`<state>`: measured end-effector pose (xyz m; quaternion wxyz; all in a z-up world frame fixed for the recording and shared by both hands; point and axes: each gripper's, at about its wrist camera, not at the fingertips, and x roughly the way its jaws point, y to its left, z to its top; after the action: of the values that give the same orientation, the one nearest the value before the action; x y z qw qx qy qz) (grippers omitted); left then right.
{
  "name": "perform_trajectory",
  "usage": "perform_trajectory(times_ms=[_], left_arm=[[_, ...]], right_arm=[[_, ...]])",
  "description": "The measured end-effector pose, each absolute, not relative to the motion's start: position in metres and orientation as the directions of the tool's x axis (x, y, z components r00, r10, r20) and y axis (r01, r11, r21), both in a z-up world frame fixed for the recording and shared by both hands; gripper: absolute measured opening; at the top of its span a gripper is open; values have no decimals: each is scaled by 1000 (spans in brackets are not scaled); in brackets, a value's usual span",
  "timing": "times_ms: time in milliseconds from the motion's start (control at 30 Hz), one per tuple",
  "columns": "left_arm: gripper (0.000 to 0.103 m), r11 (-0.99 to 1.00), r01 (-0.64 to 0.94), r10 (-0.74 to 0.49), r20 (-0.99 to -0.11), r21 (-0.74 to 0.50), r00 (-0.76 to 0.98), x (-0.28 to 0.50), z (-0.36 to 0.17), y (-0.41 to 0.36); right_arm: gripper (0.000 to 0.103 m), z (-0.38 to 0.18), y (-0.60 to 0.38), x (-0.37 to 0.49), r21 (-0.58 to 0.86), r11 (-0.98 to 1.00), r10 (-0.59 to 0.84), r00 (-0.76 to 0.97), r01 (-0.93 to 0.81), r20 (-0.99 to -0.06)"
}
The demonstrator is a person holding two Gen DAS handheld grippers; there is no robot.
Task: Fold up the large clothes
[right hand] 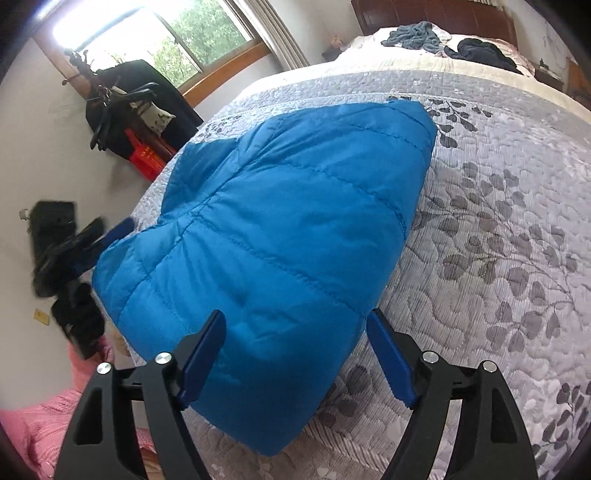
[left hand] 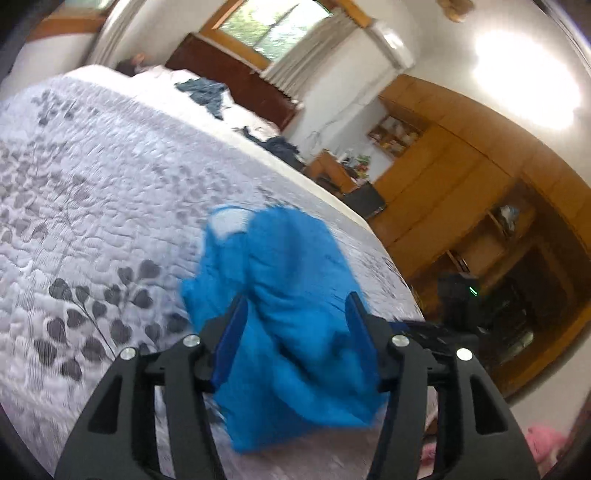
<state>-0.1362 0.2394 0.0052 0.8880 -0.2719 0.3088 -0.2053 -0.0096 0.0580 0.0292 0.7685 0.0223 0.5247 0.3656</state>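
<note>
A bright blue quilted jacket (right hand: 295, 203) lies folded into a puffy bundle near the edge of the bed (right hand: 498, 221). My right gripper (right hand: 295, 314) is open, its blue pads on either side of the jacket's near end. In the left wrist view the jacket (left hand: 288, 258) looks crumpled and blurred. There my left gripper (left hand: 297, 299) is open too, with the cloth showing between its fingers but not pinched. The left gripper (right hand: 112, 227) also appears blurred beside the jacket's left edge in the right wrist view.
The grey leaf-print quilt (left hand: 92, 184) covers the bed. Dark clothes (right hand: 417, 35) lie by the wooden headboard. A coat rack (right hand: 110, 99) and a red bag (right hand: 144, 158) stand by the window. A wooden wardrobe (left hand: 461, 184) is to the right. Pink fabric (right hand: 37, 424) lies below the bed edge.
</note>
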Motion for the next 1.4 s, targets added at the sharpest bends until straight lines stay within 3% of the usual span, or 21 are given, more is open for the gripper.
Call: perform_trajectory(times_ms=[200, 300, 367, 467, 900, 1100, 1233, 1400], left_arm=[[58, 806, 214, -534, -523, -551, 665, -145, 5, 198], [37, 823, 179, -512, -567, -539, 646, -135, -4, 194], [13, 795, 175, -546, -558, -581, 625, -131, -10, 197], [10, 744, 168, -596, -529, -647, 604, -135, -14, 206], [10, 638, 47, -657, -512, -768, 553, -158, -98, 228], [13, 631, 63, -663, -496, -773, 560, -157, -102, 228], [24, 662, 67, -638, -516, -746, 572, -160, -79, 228], [41, 813, 123, -492, -559, -569, 668, -168, -26, 212]], right_arm=[[80, 27, 61, -11, 434, 725, 597, 173, -535, -784], [80, 26, 64, -12, 442, 719, 604, 168, -536, -779], [80, 26, 65, -13, 445, 717, 607, 167, -537, -777], [80, 25, 66, -12, 452, 713, 611, 160, -535, -775], [82, 9, 82, -10, 468, 696, 608, 101, -545, -787], [84, 4, 86, -8, 480, 697, 614, 98, -533, -783], [84, 13, 80, -17, 466, 696, 615, 118, -546, -780], [84, 16, 77, -32, 440, 704, 591, 118, -558, -798]])
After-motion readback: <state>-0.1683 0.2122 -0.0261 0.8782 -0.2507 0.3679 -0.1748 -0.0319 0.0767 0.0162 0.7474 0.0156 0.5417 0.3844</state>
